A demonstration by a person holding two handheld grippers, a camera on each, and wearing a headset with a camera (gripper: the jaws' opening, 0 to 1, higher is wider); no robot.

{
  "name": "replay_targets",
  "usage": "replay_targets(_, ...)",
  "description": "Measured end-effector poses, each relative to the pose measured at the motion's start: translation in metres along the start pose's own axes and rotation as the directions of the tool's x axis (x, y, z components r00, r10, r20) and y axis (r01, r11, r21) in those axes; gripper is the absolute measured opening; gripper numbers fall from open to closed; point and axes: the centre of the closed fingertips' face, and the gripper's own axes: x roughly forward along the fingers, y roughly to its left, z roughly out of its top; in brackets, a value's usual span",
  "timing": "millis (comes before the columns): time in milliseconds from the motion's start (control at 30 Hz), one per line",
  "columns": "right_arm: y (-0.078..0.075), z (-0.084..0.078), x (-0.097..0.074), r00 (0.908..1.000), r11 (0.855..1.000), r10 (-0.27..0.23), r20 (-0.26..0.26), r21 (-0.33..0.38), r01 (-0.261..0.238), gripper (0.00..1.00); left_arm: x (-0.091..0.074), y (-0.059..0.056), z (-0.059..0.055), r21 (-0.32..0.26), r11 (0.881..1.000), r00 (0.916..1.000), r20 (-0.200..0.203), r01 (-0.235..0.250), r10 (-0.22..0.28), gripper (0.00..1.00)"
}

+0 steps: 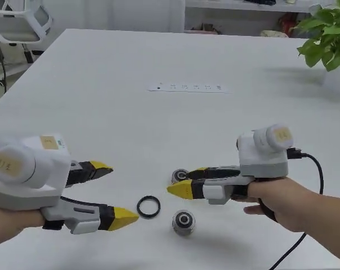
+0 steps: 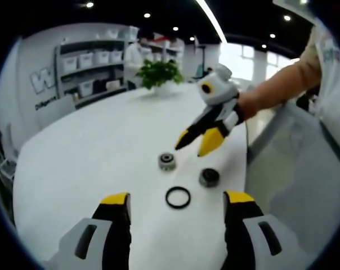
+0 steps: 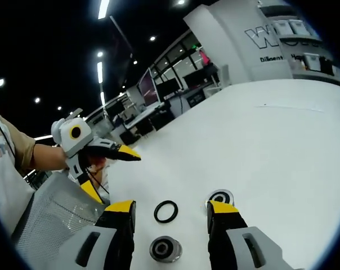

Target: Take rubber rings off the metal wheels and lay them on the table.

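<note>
White table (image 1: 159, 56) (plant (image 1: 327, 34) at edge) bears a ring (image 1: 148, 206); left claw (image 1: 118, 191), right claw (image 1: 177, 181) apart

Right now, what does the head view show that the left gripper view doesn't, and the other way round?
Head view: an office chair and a small marked strip.
Left gripper view: wall shelves holding white boxes, and ceiling lights.
Both: the loose rubber ring, two metal wheels and the plant.

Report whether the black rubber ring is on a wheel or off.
Off: the black rubber ring lies flat on the white table, clear of the near metal wheel and far metal wheel.
</note>
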Motion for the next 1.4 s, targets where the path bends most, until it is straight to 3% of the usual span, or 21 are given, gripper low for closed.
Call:
replay_targets(100, -0.001, 0.002, -0.011, 0.9996, 0.998, -0.027, 0.009, -0.054, 0.027, 0.56, -0.003, 0.001, 0.004, -0.004, 1.0, 0.9999, 0.01, -0.007, 0.008, 0.68)
replay_targets(300, 0.001, 0.006, -0.031, 0.9978, 0.993, -0.057, 0.034, -0.097, 0.06, 0.65, -0.007, 0.003, 0.008, -0.01, 1.0, 0.9994, 0.026, -0.023, 0.023, 0.68)
replay_targets(667, 0.004, 0.002, -0.059, 0.9929, 0.977, -0.111, 0.044, -0.181, 0.117, 0.72, -0.016, 0.001, 0.014, -0.01, 0.999, 0.9981, 0.043, -0.043, 0.043, 0.69)
replay_targets(1133, -0.002, -0.021, -0.084, 0.9828, 0.957, -0.182, 0.03, -0.224, 0.184, 0.75, -0.022, 0.0, 0.009, -0.04, 0.997, 0.9963, 0.049, -0.069, 0.071, 0.7)
replay_targets(1400, -0.003, -0.029, -0.094, 0.9787, 0.954, -0.202, 0.036, -0.218, 0.205, 0.75, -0.03, -0.003, 0.0, -0.061, 0.994, 0.995, 0.045, -0.086, 0.089, 0.7)
